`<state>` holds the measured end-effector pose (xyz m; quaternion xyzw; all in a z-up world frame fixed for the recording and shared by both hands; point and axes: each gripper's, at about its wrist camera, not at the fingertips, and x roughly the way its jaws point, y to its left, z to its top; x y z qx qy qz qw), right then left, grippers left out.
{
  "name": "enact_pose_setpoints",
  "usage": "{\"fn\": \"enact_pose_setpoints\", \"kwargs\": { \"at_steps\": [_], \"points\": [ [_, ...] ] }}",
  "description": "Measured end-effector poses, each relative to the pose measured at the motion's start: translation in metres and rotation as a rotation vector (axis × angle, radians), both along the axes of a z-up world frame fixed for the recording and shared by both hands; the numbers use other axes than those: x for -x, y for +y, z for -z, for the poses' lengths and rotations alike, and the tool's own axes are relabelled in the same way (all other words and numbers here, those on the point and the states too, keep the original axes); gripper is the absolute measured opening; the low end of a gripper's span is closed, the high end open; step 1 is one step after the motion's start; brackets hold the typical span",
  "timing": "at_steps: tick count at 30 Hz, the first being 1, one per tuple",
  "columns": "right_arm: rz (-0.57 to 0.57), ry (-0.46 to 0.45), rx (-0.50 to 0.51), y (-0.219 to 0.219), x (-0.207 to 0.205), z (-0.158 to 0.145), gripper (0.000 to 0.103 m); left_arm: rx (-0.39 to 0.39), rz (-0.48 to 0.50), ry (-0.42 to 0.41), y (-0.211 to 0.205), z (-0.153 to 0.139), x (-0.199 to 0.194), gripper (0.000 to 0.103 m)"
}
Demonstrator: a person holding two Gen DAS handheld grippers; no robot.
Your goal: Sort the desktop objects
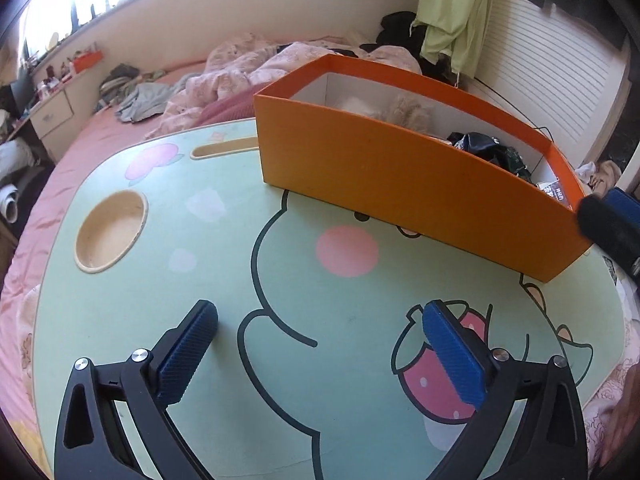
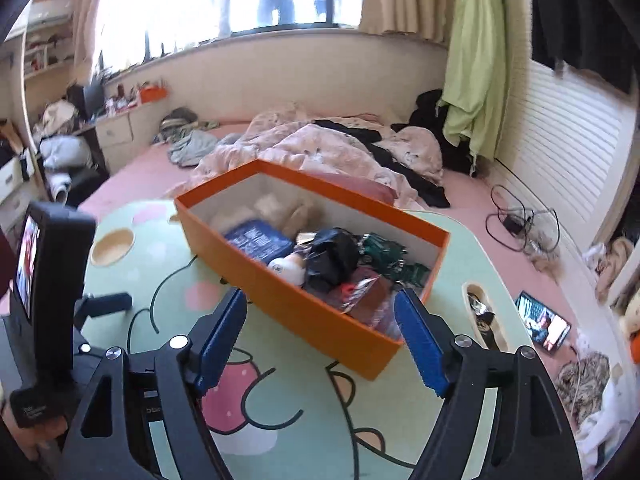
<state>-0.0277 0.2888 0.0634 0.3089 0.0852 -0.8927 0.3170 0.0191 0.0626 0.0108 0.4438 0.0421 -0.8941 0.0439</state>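
An orange box (image 1: 400, 184) stands on the back right of the green cartoon lap table (image 1: 224, 264). In the right wrist view the orange box (image 2: 304, 308) holds a blue packet (image 2: 258, 242), a black bag (image 2: 332, 256), a white round item (image 2: 286, 268), green toy cars (image 2: 384, 248) and something cream and fluffy. My left gripper (image 1: 320, 312) hangs open over the bare table in front of the box, with nothing between its fingers. My right gripper (image 2: 320, 296) is open too, in front of the box's near wall and holding nothing. Its tip shows at the right gripper (image 1: 612, 220) beside the box's right end.
The table has a round cup recess (image 1: 110, 236) at the left and a slot (image 1: 224, 151) at the back. A second slot (image 2: 484, 316) on the right holds small dark items. Around the table lie pink bedding, a phone (image 2: 542, 326) and cables (image 2: 516, 220).
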Motion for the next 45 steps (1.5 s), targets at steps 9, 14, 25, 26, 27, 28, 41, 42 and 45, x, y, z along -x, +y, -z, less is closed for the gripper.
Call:
{"fn": "enact_pose_setpoints", "kwargs": {
  "at_steps": [9,14,25,26,27,28,41,42,45],
  "points": [
    [0.266,-0.367,0.161,0.069,0.087,0.021,0.074,0.010,-0.005,-0.002,0.001,-0.001,-0.002,0.102],
    [0.115,-0.519,0.159,0.041,0.121,0.028,0.022,0.011,-0.007,-0.002,0.002,-0.001,-0.002,0.102],
    [0.065,-0.369,0.035,-0.024,0.160,0.018,0.010,0.009,-0.008,-0.002,0.002,-0.002,-0.002,0.102],
    [0.049,-0.347,0.022,-0.030,0.161,0.018,0.010,0.006,-0.020,-0.002,0.002,-0.002,-0.001,0.102],
    [0.036,-0.331,0.008,-0.035,0.162,0.019,0.010,0.005,-0.022,-0.002,0.002,-0.002,-0.002,0.102],
    [0.031,-0.327,-0.004,-0.038,0.163,0.020,0.010,0.004,-0.022,-0.001,0.002,-0.002,-0.002,0.102],
    [0.113,-0.096,0.051,0.013,0.080,-0.015,0.062,0.021,-0.029,-0.013,0.005,-0.002,0.003,0.102],
    [0.083,-0.089,0.026,0.013,0.067,-0.011,0.067,0.037,-0.039,-0.022,0.007,-0.001,0.005,0.102],
    [0.000,-0.122,-0.066,0.005,0.038,0.018,0.067,0.050,-0.079,-0.028,0.004,-0.001,0.006,0.103]
  ]
}}
